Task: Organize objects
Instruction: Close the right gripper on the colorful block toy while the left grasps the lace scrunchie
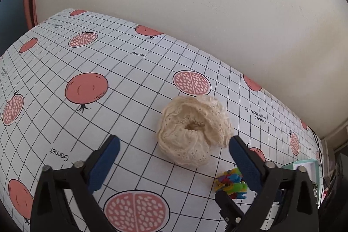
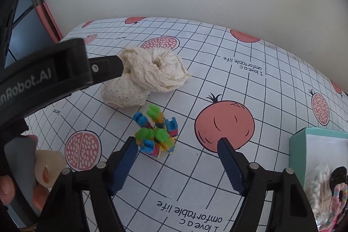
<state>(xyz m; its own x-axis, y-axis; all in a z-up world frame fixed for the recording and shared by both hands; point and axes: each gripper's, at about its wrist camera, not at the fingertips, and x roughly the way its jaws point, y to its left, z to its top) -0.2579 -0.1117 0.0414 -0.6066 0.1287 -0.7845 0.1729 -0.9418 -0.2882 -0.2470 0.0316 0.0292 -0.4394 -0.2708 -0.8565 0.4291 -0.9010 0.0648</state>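
Observation:
A cream lace scrunchie (image 1: 191,132) lies on the pomegranate-print tablecloth. My left gripper (image 1: 174,141) stands open around its near side: the right fingertip is at its edge, the left one well clear. A heap of small colourful plastic hair clips (image 2: 156,134) lies just in front of the scrunchie (image 2: 148,77). My right gripper (image 2: 177,141) hangs open over the clips; they sit close to its left finger, with a wide gap to the right one. The clips (image 1: 230,183) also show beside the left gripper's right finger.
A teal box (image 2: 298,145) with hair ties and clips inside stands at the right; its corner (image 1: 289,165) shows in the left wrist view. The left gripper's black body (image 2: 54,71) crosses the right wrist view, a person's hand (image 2: 6,188) below it. A pale wall runs behind the table.

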